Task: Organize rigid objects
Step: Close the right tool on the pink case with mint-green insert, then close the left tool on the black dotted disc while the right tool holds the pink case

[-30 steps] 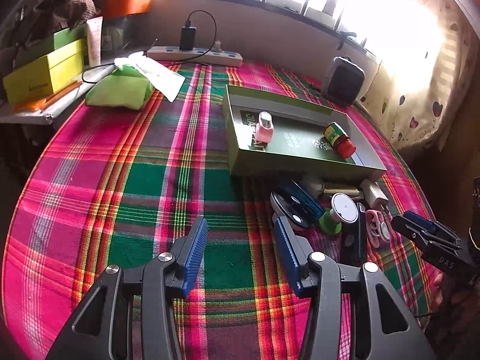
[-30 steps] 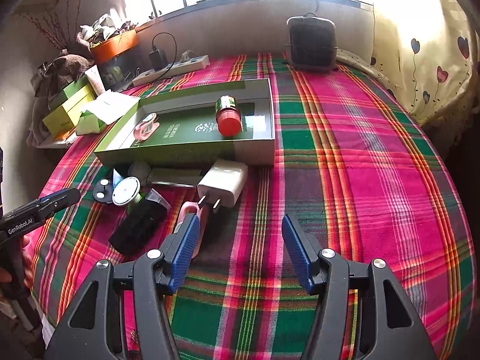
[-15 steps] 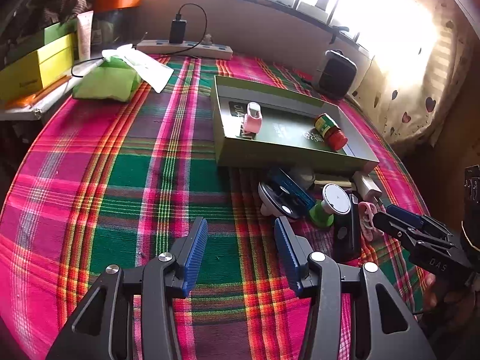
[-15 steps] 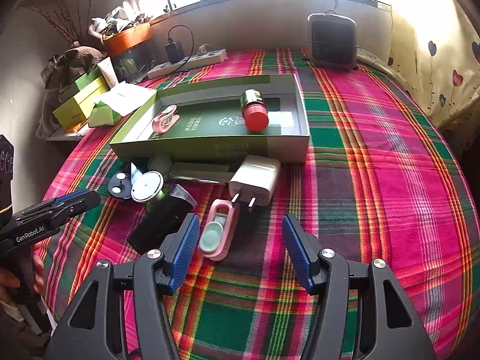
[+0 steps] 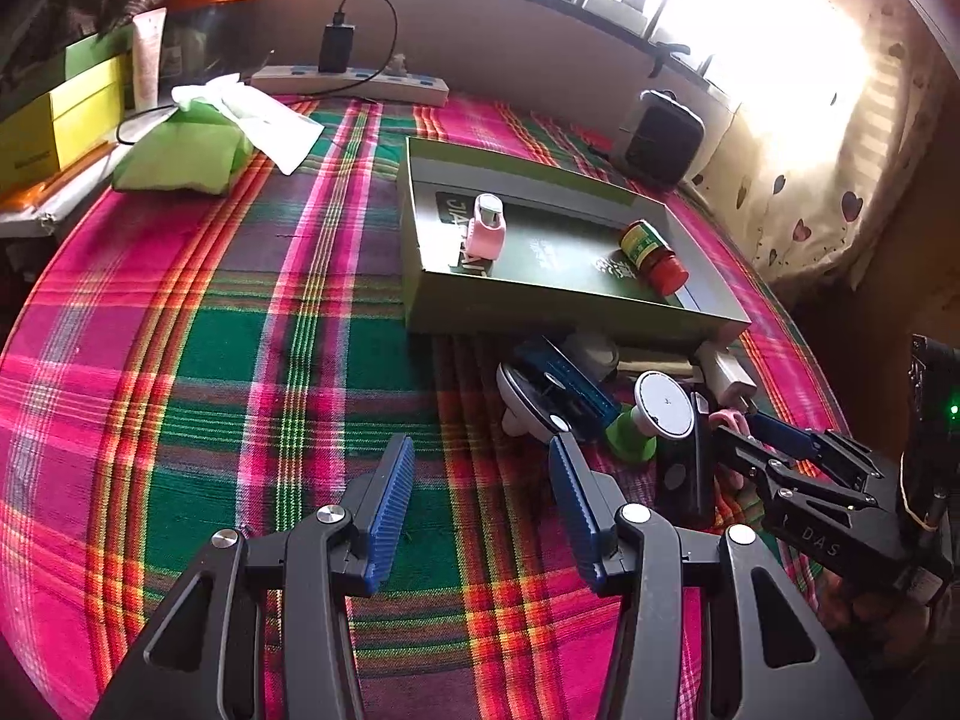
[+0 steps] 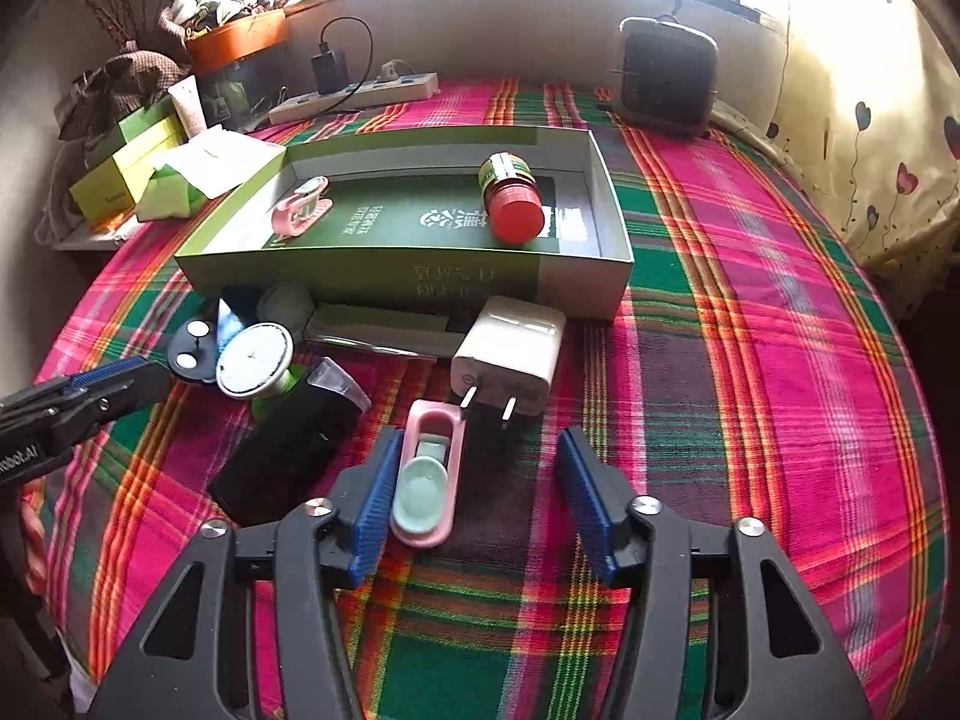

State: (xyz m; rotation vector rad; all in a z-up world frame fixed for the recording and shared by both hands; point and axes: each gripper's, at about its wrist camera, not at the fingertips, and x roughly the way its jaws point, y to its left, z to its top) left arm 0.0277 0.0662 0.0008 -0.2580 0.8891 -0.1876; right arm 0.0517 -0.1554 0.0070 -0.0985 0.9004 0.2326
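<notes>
A green box tray [image 6: 372, 276] [image 5: 540, 306] holds a pink clip [image 6: 303, 213] [image 5: 487, 231] and a red-capped bottle [image 6: 510, 198] [image 5: 651, 252]. In front of it lie a white charger plug [image 6: 510, 354], a pink and mint holder [image 6: 427, 480], a black case [image 6: 282, 456], a round white-topped green item [image 6: 255, 360] [image 5: 663, 405] and a blue and black tool [image 5: 555, 387]. My right gripper [image 6: 480, 498] is open, the holder lying against its left finger. My left gripper [image 5: 480, 504] is open and empty over bare cloth left of the pile.
The plaid cloth covers a round table [image 5: 240, 330]. A power strip [image 6: 354, 93], a small heater [image 6: 666, 75], a green tissue pack [image 5: 180, 150] and yellow boxes [image 5: 60, 120] stand at the back. A curtain [image 6: 870, 150] hangs on the right.
My right gripper has moved forward and left until the pink and mint holder lies between its fingers. My left gripper has edged toward the pile. Both stay open.
</notes>
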